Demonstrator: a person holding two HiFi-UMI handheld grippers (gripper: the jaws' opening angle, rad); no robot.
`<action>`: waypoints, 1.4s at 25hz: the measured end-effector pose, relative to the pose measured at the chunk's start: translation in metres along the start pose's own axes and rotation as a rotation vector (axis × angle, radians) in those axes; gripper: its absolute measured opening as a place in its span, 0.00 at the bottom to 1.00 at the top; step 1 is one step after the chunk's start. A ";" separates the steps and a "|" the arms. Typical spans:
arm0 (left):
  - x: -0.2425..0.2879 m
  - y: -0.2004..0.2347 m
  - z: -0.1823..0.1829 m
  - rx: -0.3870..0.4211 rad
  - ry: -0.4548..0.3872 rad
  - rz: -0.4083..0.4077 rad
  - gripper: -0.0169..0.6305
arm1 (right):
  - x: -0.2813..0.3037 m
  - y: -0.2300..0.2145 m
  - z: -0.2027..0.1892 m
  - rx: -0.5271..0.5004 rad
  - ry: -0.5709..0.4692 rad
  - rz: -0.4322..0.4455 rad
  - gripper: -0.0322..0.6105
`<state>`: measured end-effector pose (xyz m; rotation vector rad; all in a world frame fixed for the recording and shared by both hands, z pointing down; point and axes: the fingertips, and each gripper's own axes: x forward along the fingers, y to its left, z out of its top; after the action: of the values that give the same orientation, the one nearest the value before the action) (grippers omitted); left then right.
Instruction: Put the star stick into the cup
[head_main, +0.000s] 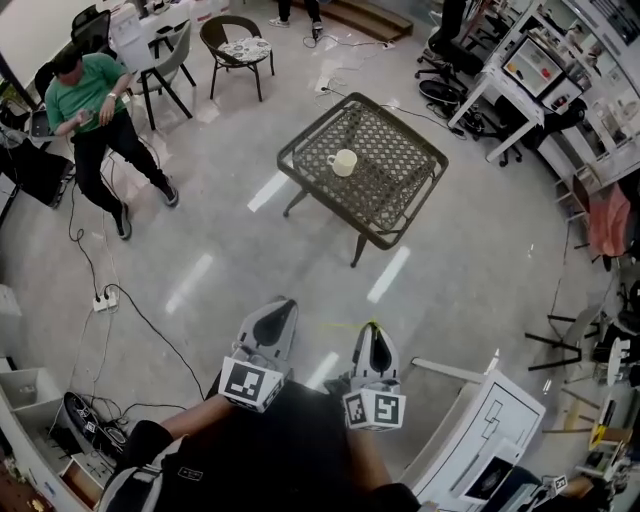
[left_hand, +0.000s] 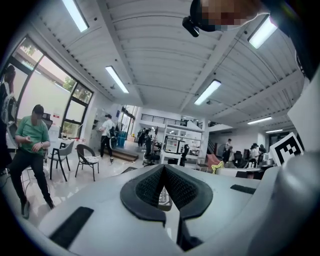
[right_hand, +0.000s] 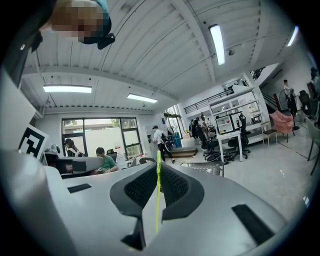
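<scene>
The right gripper (right_hand: 158, 168) clamps the thin yellow-green star stick (right_hand: 157, 210); the left gripper (left_hand: 164, 168) is closed, empty. Best to approach the white cup (head_main: 343, 162) on the dark mesh bench (head_main: 402, 182) squarely.

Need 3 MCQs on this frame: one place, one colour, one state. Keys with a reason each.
1. Where is the cup? A floor; B chair; C mesh table.
2. Colour of the star stick? A yellow-green; B red; C blue.
3. State of the right gripper? A open, empty; B shut on the star stick; C shut on the cup.
Key: 1 C, head view shows it on the tabletop; 2 A, the shaft reads yellow-green in the right gripper view; 3 B, its jaws pinch the shaft.
</scene>
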<state>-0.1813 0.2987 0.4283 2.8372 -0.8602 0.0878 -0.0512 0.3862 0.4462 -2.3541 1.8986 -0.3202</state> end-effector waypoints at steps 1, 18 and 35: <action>0.012 0.007 0.004 -0.003 -0.001 -0.007 0.05 | 0.014 -0.001 0.004 -0.004 0.002 0.001 0.08; 0.149 0.135 0.047 -0.006 0.000 -0.060 0.05 | 0.211 0.006 0.039 -0.027 0.002 -0.026 0.08; 0.265 0.165 0.053 -0.025 0.002 0.059 0.05 | 0.334 -0.066 0.061 -0.024 0.012 0.056 0.08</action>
<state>-0.0522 0.0092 0.4290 2.7887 -0.9383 0.0877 0.0919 0.0714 0.4343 -2.3138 1.9806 -0.3087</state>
